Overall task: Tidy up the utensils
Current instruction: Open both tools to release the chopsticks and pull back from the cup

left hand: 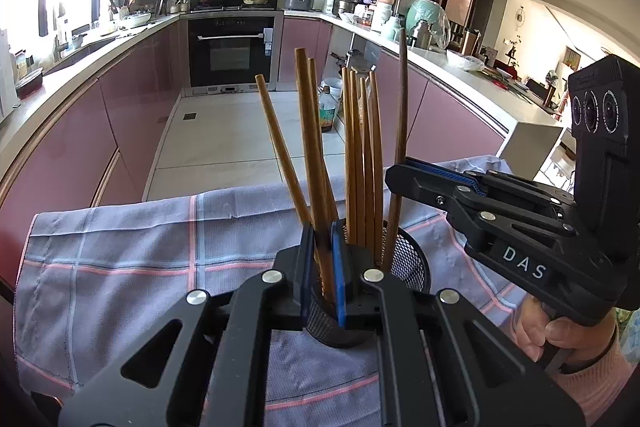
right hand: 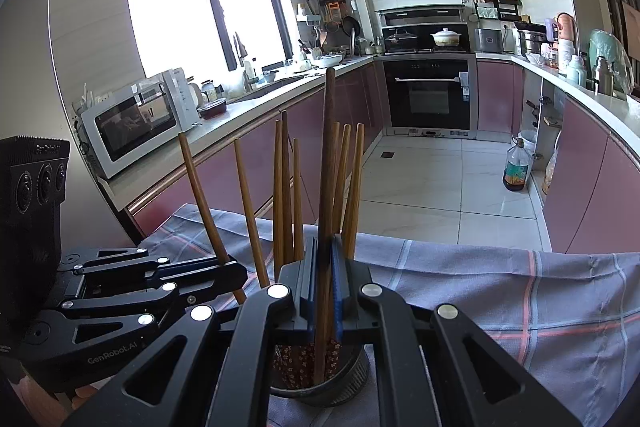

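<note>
**Both grippers clamped on chopsticks over the mesh holder**

We see a bundle of long wooden chopsticks [left hand: 360,163], mid-brown and slender, standing upright and fanning outward in a black mesh holder [left hand: 408,259]. One darker, longer stick [right hand: 328,163] rises above the rest. The holder is a round cup of fine wire mesh with a solid dark rim; in the right wrist view its inside shows a reddish patterned lining near the bottom. It stands on a lilac checked cloth [left hand: 120,259] with pink and pale blue stripes that covers the bench.

The left gripper [left hand: 322,267] has its fingers together on a brown chopstick just above the holder's rim, blue pads pressing it from both sides. The right gripper [right hand: 324,287] is clamped the same way on the darker long stick, whose lower end reaches down into the holder. In the left wrist view the right gripper comes in from the right side, held by a hand [left hand: 560,339] in a pink sleeve.
</note>
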Demonstrator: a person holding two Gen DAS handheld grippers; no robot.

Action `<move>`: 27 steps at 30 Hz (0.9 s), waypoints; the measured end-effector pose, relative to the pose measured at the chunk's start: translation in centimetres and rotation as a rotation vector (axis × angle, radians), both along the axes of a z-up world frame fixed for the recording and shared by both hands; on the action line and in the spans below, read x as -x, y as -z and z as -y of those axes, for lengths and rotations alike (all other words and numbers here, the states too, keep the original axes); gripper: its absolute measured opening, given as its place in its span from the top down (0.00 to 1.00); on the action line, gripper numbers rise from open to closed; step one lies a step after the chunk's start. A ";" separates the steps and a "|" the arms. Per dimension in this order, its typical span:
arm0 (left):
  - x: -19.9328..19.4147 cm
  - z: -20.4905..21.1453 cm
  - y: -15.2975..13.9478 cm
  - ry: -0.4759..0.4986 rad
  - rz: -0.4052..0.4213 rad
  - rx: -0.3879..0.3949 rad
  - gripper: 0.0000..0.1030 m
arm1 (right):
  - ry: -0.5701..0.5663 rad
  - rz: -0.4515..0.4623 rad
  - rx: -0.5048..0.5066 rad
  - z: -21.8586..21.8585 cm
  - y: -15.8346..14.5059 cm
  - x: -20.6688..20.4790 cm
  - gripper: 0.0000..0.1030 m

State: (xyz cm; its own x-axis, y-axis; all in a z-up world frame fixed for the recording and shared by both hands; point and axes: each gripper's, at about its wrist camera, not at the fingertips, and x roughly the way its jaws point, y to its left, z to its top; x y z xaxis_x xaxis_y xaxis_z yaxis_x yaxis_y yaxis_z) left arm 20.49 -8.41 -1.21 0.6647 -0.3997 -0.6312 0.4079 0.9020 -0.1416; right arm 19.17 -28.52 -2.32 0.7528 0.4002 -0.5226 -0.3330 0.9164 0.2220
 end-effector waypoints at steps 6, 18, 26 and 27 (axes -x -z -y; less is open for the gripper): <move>-0.2 0.1 0.3 -0.012 0.003 -0.003 0.91 | -0.002 -0.002 0.002 -0.1 0.2 0.0 0.93; 2.7 -1.5 0.7 -0.074 0.097 0.001 0.46 | 0.017 0.039 -0.012 0.7 0.0 3.0 0.67; 7.8 -4.4 0.9 -0.174 0.230 -0.018 0.05 | 0.067 0.140 0.025 0.7 0.4 8.0 0.21; 8.6 -4.7 1.0 -0.181 0.245 -0.031 0.05 | 0.086 0.156 0.037 0.6 0.6 8.7 0.13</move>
State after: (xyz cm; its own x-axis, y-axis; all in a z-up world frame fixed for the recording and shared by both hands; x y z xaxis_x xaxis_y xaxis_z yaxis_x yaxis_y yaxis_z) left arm 11.89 -3.76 -2.19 0.8576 -0.2436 -0.4529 0.2583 0.9656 -0.0303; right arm 10.51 -29.15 -2.88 0.8565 0.3137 -0.4098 -0.2811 0.9495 0.1394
